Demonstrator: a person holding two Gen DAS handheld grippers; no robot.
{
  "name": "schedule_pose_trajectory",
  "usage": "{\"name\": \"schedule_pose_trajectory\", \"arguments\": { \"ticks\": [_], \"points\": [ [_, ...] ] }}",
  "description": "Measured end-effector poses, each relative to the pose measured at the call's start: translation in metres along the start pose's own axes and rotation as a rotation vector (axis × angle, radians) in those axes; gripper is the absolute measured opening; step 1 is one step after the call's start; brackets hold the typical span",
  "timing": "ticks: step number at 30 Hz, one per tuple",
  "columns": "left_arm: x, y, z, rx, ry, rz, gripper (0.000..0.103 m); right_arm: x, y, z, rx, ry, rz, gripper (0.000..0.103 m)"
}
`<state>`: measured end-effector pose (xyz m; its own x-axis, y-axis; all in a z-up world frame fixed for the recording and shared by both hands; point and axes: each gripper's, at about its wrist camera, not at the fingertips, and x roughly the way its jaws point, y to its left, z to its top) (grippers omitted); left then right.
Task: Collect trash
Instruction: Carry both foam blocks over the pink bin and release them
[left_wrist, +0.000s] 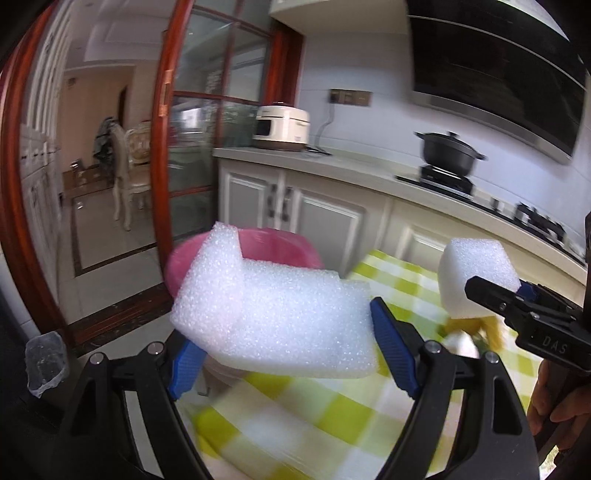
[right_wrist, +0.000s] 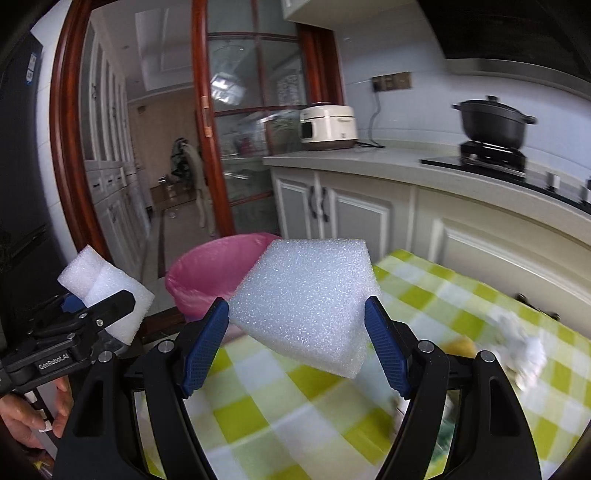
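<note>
**Two foam pieces held above the checked table, pink-lined bin beyond**

Nearest us in the left wrist view, the left gripper has its blue pads pressed on the two ends of a stepped foam block; the block's long axis runs crosswise from pad to pad, roughly level, and its raised step sits at the left end, pointing up and away toward the bin; in the right wrist view we see the same block end-on at the far left, clamped in that gripper.

The right gripper is clamped on a squarish foam slab; the slab is tilted, one corner hanging down toward us between the fingers and its broad face turned upward; we find no clear long axis on it; from the left wrist it shows as a white chunk in that gripper.

Both pieces are off the green-and-white checked tablecloth; the pink-lined trash bin stands beyond the table's far edge, on the floor, partly hidden behind each foam piece; blurred crumpled scraps lie on the cloth at the right; farther back we see white cabinets, a cream rice cooker, a black pot on the stove, and a wood-framed glass door; a hand grips the left handle.
</note>
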<state>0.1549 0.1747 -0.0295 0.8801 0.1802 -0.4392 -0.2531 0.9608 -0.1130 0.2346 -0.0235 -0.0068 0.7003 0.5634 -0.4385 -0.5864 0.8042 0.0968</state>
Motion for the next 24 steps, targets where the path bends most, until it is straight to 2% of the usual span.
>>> {"name": "schedule_pose_trajectory", "arguments": {
  "ticks": [6,12,18,24],
  "points": [
    [0.038,0.041,0.025,-0.016,0.000,0.044,0.079,0.061,0.016,0.034,0.022,0.026,0.098,0.071],
    [0.083,0.076,0.044,-0.068,0.004,0.084,0.079,0.123,0.025,0.053,0.050,0.080,0.139,0.071],
    [0.126,0.096,0.059,-0.107,0.034,0.074,0.079,0.176,0.037,0.071,0.023,0.120,0.158,0.071],
    [0.163,0.105,0.060,-0.094,0.060,0.069,0.080,0.204,0.041,0.079,-0.003,0.133,0.176,0.072]
  ]
}}
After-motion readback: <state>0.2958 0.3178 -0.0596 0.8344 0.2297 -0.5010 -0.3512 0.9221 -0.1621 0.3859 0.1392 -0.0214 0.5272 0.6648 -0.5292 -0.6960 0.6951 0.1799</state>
